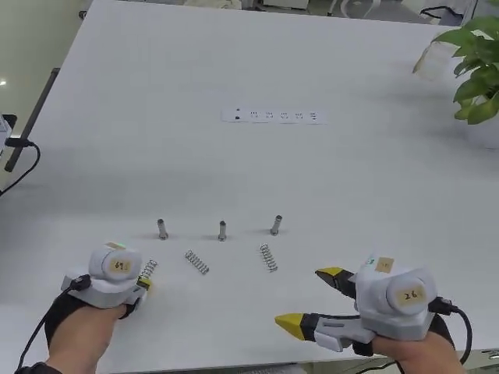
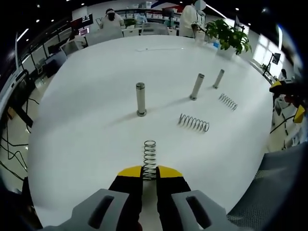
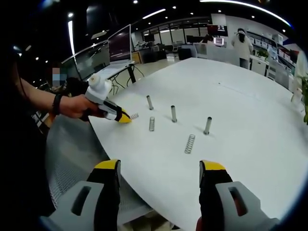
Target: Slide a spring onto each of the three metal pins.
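My left tool (image 2: 149,169) is clenched on one spring (image 2: 149,155) near the table's (image 2: 86,72) front edge, and my right tool (image 3: 159,166) is released. I should turn the spring upright and align it over the nearest pin (image 2: 140,98).

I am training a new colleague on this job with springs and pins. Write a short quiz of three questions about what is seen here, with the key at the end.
1. True or false: all three pins are bare, with no spring on any of them.
2. Choose one. The left gripper is: A) open above a pin; B) shut on a spring; C) open and empty.
3. How many other springs lie loose on the table, held by no gripper?

Key
1. True.
2. B.
3. Two: the middle spring and the right-hand spring.
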A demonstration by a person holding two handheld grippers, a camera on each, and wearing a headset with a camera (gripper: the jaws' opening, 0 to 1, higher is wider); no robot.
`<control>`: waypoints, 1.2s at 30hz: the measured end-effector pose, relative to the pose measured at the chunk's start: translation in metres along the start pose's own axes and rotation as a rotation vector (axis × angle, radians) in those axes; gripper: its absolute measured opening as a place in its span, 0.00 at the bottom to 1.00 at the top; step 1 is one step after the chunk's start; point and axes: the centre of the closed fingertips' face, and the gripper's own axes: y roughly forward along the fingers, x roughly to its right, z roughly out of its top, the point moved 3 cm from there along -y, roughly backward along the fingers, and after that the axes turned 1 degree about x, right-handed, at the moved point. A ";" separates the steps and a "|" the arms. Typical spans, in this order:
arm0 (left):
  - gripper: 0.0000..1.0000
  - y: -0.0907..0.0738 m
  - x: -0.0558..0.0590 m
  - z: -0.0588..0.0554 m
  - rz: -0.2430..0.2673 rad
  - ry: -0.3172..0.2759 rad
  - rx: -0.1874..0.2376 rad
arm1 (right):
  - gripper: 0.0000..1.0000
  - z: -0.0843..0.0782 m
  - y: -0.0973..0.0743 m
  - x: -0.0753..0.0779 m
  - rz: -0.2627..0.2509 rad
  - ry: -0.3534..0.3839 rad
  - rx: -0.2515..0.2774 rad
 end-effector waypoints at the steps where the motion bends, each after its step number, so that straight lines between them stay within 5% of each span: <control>1: 0.03 -0.001 0.001 -0.001 -0.008 0.006 -0.002 | 0.65 -0.001 0.000 0.000 0.000 0.000 -0.001; 20: 0.02 -0.026 0.013 -0.001 -0.116 0.093 0.029 | 0.63 -0.002 0.002 -0.005 0.015 -0.005 0.003; 36: 0.02 -0.044 0.052 0.017 -0.241 0.252 0.067 | 0.61 0.000 0.010 -0.018 0.076 -0.060 -0.021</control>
